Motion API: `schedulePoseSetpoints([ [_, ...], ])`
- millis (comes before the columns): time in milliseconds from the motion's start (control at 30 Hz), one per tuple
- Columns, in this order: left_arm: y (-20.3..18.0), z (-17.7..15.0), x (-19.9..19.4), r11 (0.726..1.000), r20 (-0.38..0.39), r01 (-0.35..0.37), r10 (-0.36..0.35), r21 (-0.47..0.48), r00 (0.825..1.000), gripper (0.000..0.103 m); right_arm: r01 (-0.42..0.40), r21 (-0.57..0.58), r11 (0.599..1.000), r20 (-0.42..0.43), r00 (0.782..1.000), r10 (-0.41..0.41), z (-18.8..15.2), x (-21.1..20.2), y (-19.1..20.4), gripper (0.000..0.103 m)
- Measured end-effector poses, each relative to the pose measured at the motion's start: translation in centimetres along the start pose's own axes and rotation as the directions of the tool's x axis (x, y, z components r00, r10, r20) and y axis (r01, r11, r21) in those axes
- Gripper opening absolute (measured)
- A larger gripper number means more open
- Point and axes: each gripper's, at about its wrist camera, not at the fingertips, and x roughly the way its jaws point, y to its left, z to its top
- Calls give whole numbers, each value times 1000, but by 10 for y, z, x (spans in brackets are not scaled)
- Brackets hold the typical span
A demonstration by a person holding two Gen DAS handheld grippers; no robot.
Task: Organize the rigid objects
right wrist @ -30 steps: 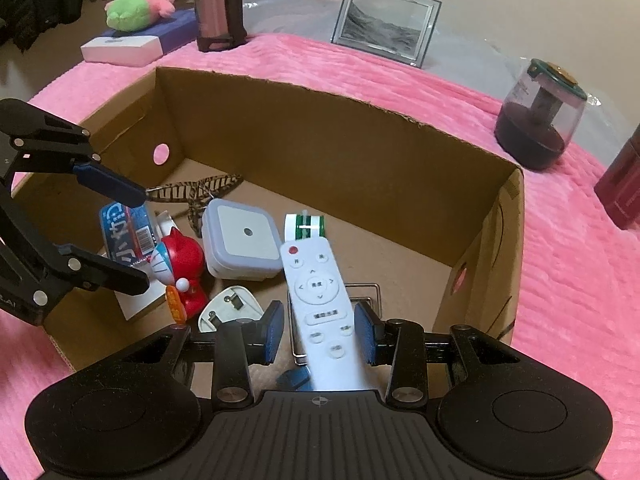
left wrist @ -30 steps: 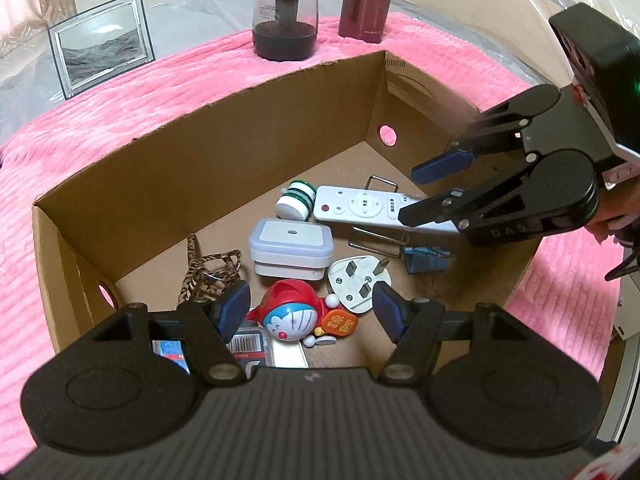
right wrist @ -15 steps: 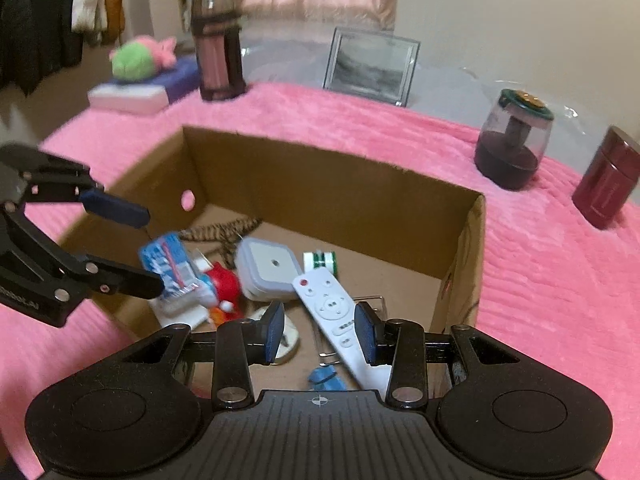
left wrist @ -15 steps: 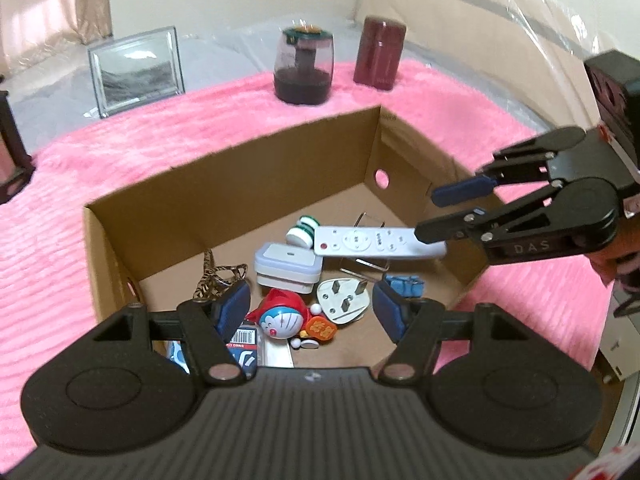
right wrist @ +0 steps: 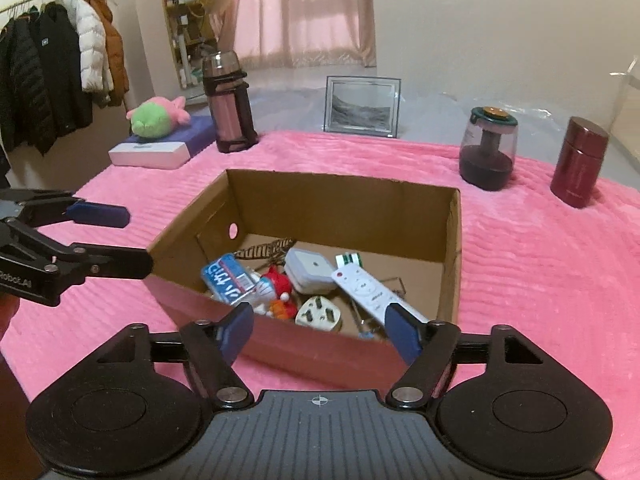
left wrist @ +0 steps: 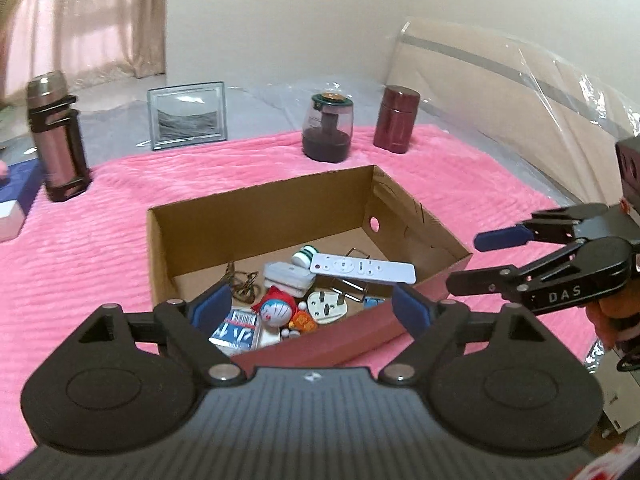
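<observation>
2 grippers, left & right, wide open, empty; white remote w/ red button, flat in cardboard box.

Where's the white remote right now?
The white remote lies inside the cardboard box, toward its right side in the right wrist view, beside the square white box and above the white plug.

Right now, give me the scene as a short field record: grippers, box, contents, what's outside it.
left gripper: open, empty, above the box's near edge
right gripper: open, empty, above the box's near edge
box: open cardboard, on the pink blanket
in box: remote, plug, red and blue toy, white case, blue packet
outside box: flask, picture frame, dark jar, red canister
</observation>
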Motion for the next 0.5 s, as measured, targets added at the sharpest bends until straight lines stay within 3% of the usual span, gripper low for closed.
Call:
schedulePoseSetpoints([
  [267, -7, -36, -36, 995, 28, -70, 72, -67, 997, 101, -9, 81, 997, 22, 1000, 7, -29, -26, 5, 77],
  [367, -10, -50, -45, 988, 29, -121, 124, -92, 992, 102, -5, 120, 993, 18, 1000, 3, -41, -34, 5, 79],
  [500, -11, -65, -56, 981, 23, -136, 140, -140, 990, 102, 5, 150, 989, 20, 1000, -8, -57, -48, 10, 81],
])
